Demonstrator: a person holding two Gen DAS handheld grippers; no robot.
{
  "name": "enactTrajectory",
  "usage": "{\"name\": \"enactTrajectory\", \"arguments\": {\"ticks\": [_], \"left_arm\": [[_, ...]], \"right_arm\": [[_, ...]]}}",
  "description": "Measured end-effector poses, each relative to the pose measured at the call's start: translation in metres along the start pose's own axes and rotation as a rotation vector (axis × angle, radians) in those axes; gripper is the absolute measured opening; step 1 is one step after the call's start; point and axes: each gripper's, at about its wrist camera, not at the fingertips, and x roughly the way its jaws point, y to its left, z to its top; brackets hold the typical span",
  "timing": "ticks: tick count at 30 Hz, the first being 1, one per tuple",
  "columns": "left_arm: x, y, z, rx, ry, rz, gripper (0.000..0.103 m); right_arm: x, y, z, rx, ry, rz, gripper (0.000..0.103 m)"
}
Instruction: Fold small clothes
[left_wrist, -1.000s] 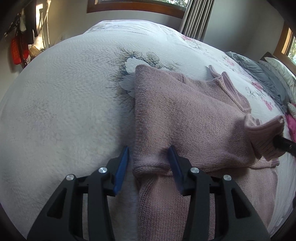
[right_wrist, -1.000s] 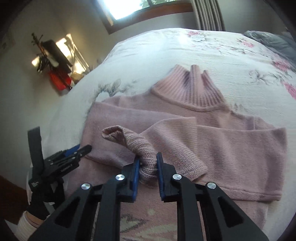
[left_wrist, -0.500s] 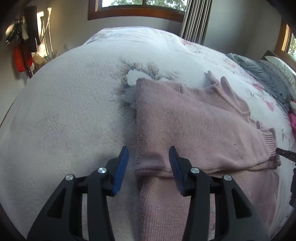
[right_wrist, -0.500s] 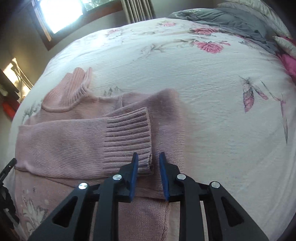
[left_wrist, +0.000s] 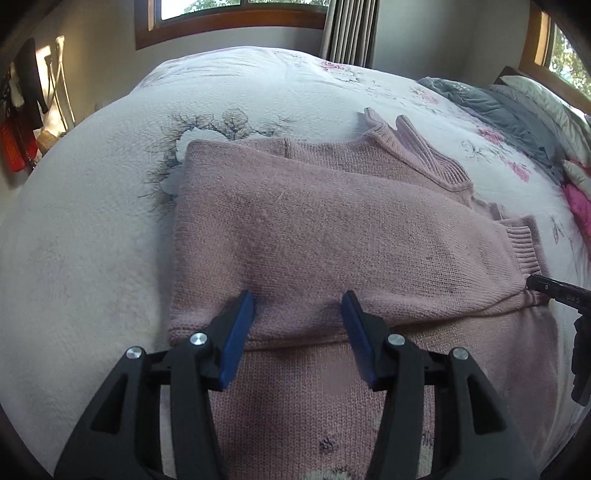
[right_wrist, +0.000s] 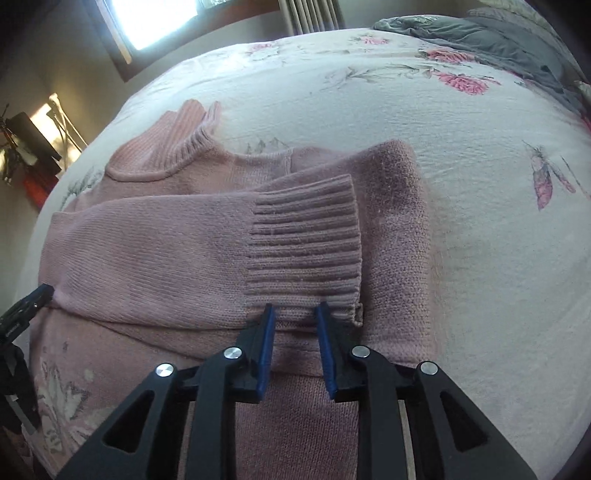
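The right hand-held gripper has let go of the sleeve cuff, jaws narrowly apart; the left hand-held gripper gapes wide. The sweater lies on the bed, sleeve now folded across.

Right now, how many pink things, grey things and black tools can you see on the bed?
Pink: 2, the sweater and a bright pink cloth at the edge.
Grey: 1, the blanket.
Black tools: 2, the left tool and the right tool.
Total: 5.
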Motion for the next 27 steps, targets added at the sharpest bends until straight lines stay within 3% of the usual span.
{"name": "enactTrajectory", "arguments": {"ticks": [2,5,12,17,21,27], "left_arm": [[-0.018,0.006,-0.004,-0.032,0.012,-0.019,0.049],[-0.061,0.02,-0.025,-0.057,-0.006,-0.026,0.053],[-0.138,0.067,-0.12,-0.087,0.07,0.015,0.057],[-0.187,0.088,-0.183,-0.104,0.092,0.017,0.062],[-0.216,0.08,-0.222,-0.07,0.087,-0.025,0.069],[-0.214,0.063,-0.264,-0.052,0.136,-0.081,0.069]], "right_arm": [[-0.026,0.0,-0.011,0.002,-0.033,0.06,0.026],[-0.077,-0.001,-0.048,-0.028,-0.082,0.079,0.038],[-0.156,-0.025,-0.154,-0.048,-0.069,0.065,0.041],[-0.181,-0.034,-0.212,-0.022,-0.04,0.075,0.045],[-0.185,-0.034,-0.249,0.001,-0.005,0.112,0.047],[-0.169,-0.026,-0.288,-0.002,0.07,0.134,0.047]]}}
